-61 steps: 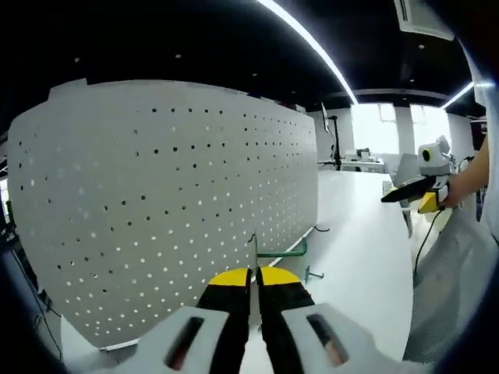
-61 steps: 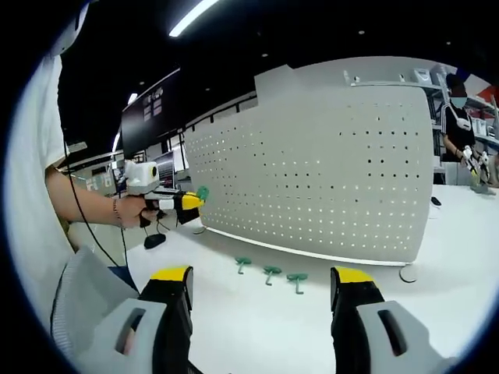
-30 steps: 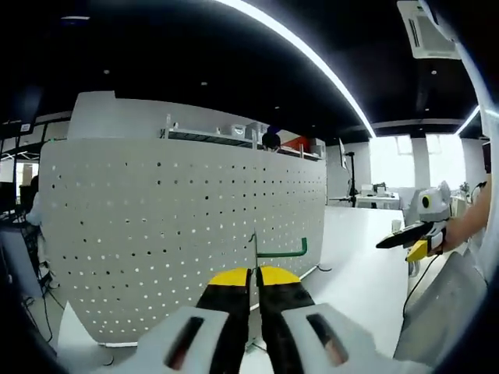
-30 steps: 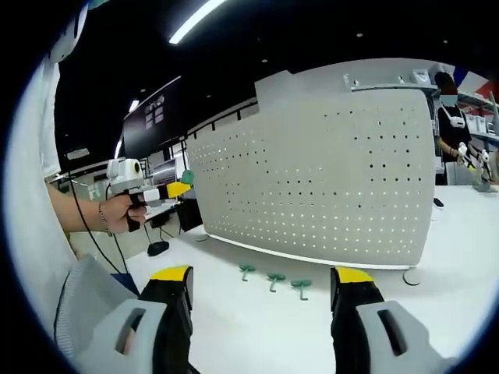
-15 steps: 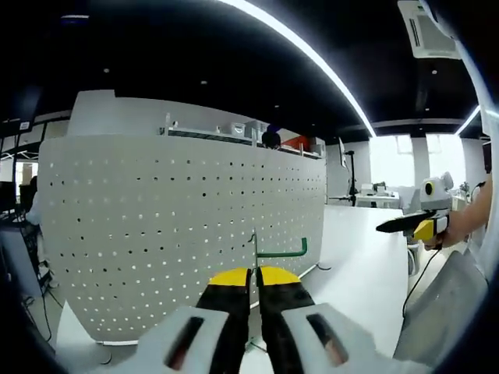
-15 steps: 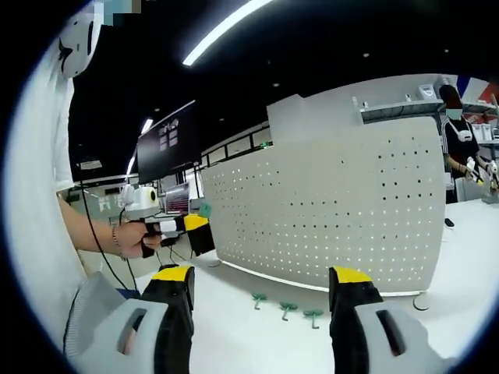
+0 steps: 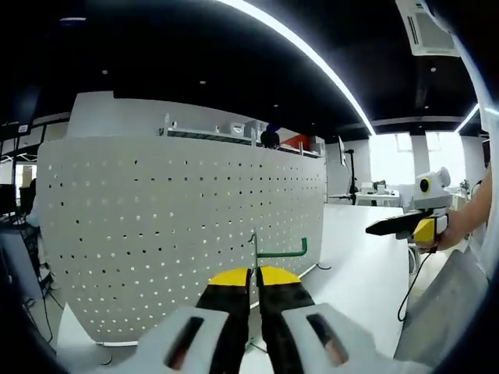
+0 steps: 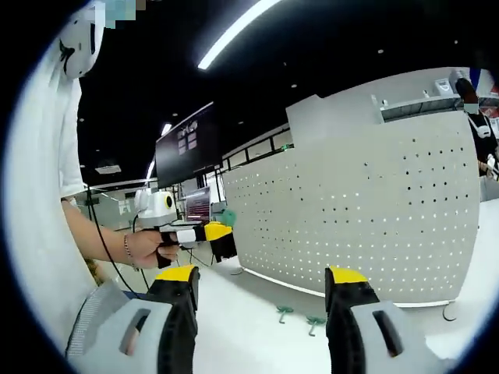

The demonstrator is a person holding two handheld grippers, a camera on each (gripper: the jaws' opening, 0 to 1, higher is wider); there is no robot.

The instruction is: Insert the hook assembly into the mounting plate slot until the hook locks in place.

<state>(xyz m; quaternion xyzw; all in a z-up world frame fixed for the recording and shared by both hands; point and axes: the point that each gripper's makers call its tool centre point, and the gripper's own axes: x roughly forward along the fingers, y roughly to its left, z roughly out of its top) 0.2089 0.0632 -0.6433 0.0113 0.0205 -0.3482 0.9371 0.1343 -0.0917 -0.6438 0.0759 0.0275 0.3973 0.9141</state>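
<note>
Two grippers are in use. The left gripper (image 7: 255, 284) has its jaws clamped on a green hook (image 7: 274, 251) — held in front of the white pegboard (image 7: 179, 234). The right gripper (image 8: 261, 292) has its jaws wide apart, holding nothing. Spare green hooks (image 8: 300, 317) lie on the white table (image 8: 257, 327) at 6 o'clock in the right gripper view.

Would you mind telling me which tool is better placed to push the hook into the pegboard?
The left tool: it is shut on the green hook, facing the pegboard. The right tool is open and empty.
</note>
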